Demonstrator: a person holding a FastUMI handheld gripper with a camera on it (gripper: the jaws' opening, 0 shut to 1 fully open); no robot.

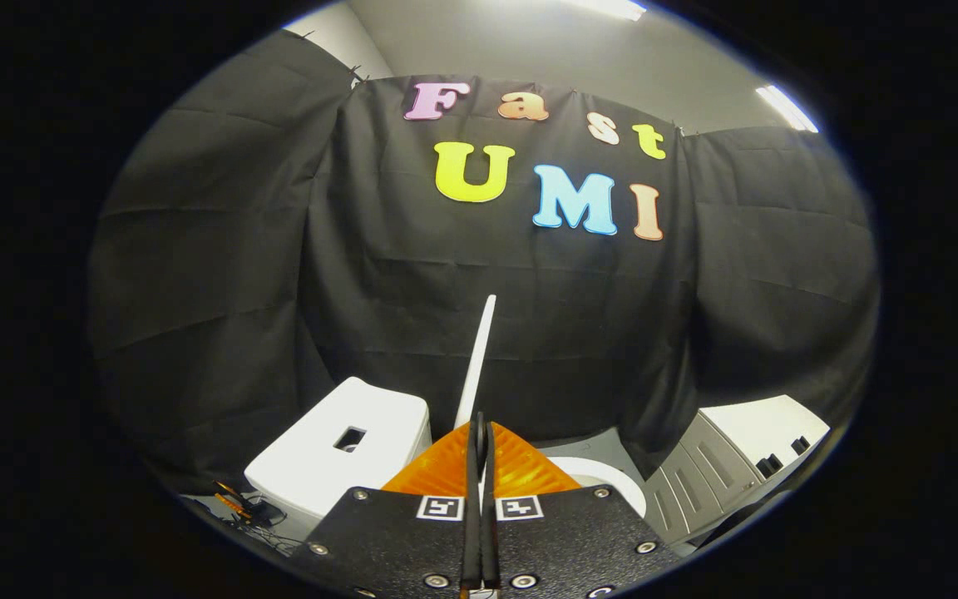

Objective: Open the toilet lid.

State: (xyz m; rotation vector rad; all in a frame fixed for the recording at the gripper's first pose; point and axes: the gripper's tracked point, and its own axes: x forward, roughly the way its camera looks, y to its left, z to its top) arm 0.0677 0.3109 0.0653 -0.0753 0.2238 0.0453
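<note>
The white toilet lid (479, 358) stands nearly upright and is seen edge-on, a thin strip rising against the black cloth. Its lower end runs down between the fingertips of my gripper (479, 428). The fingers are pressed close together on that edge, so the gripper is shut on the lid. To the left of the fingers sits the white toilet tank (338, 466) with a dark rectangular hole in its top. To their right, a curved piece of the white toilet seat rim (612, 482) shows just beyond the gripper body.
A light grey cabinet (737, 457) with dark handles stands to the right of the toilet. Some cables and a small orange item (238, 503) lie on the floor left of the tank. Black cloth walls close in behind and at both sides.
</note>
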